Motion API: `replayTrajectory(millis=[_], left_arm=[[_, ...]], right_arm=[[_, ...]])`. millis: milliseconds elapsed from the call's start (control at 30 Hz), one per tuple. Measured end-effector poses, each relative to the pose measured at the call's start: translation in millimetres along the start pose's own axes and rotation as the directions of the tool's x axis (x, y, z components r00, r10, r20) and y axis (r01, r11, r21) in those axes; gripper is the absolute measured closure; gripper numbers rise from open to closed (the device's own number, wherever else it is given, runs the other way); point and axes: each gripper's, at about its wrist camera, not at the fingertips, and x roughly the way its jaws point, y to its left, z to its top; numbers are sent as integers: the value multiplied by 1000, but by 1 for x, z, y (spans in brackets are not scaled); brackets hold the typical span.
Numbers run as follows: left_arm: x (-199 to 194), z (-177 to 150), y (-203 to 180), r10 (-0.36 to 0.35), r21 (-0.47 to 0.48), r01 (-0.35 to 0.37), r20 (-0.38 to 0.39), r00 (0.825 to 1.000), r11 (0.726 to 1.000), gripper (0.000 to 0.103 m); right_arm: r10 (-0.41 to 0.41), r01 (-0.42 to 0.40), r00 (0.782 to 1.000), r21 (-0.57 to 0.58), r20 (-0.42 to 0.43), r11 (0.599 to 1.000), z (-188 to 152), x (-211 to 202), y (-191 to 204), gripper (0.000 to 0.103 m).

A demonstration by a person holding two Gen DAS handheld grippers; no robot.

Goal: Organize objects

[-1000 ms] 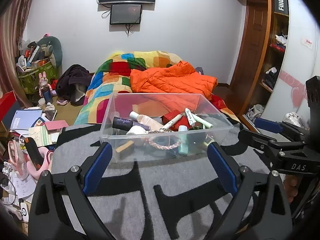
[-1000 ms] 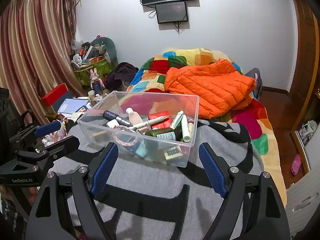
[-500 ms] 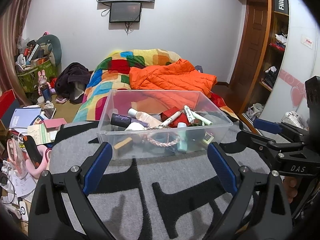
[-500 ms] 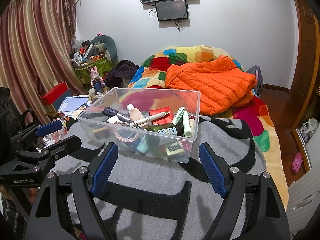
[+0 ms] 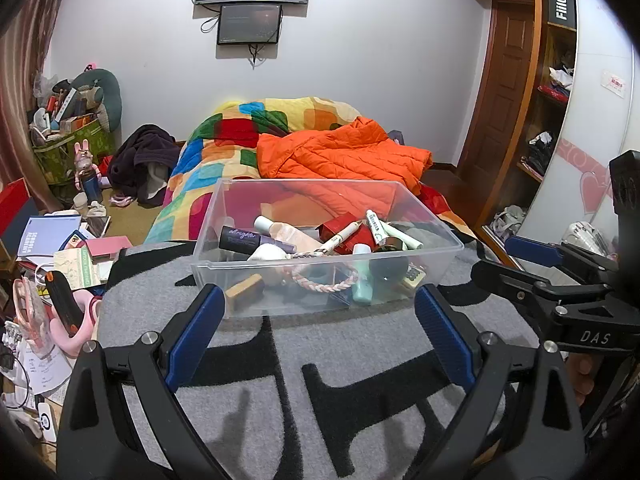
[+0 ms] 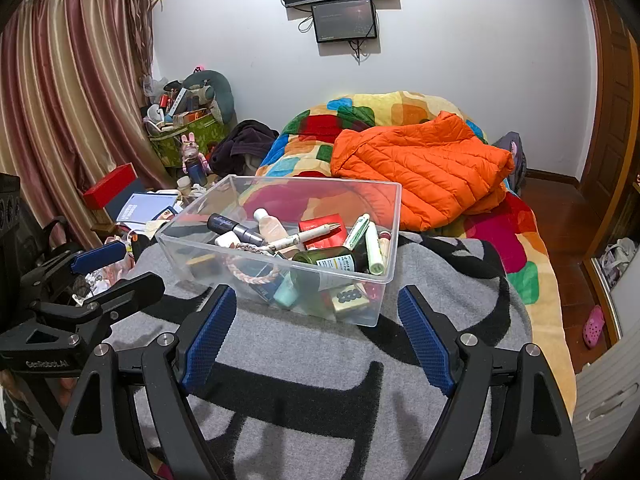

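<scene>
A clear plastic bin [image 5: 256, 298] [image 6: 362, 310] stands on a grey and black blanket [image 5: 360, 380] [image 6: 320, 368]. It holds several small items: a dark purple tube [image 5: 240, 238], a pink braided loop [image 5: 324, 282], a red box [image 6: 320, 230], a green bottle [image 6: 324, 262], white tubes and a pen. My left gripper [image 5: 316, 316] is open and empty just in front of the bin. My right gripper [image 6: 316, 318] is open and empty at the bin's near right corner. Each gripper shows at the side of the other's view.
Behind the bin lie a colourful quilt [image 5: 224, 148] and an orange jacket [image 6: 420, 168]. Books, papers and a red box [image 6: 110, 190] clutter the left side. A curtain [image 6: 60, 100] hangs at the left, and a wardrobe [image 5: 560, 92] stands at the right.
Both cameras have tilted slightly, so the bin sits a little lower in view. Both grippers stay open and empty.
</scene>
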Motion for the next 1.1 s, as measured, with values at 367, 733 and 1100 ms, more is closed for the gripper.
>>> replayTrajectory(millis=[367,733,1100], left_arm=[[-1,-1,-2,0,4,0,2,1000,1000,5],[-2,1,-10,-26,40,27,-13,1000,999,5],[-4,1,-9,-37,28,37,-6,999,999,5]], right_arm=[[2,-2,1000,1,1,1000,0,0,0,22],[3,-3,1000,-5,3,1000,1,-1,5,22],[6,-6,1000,-5,1,1000,2,-2,7,22]])
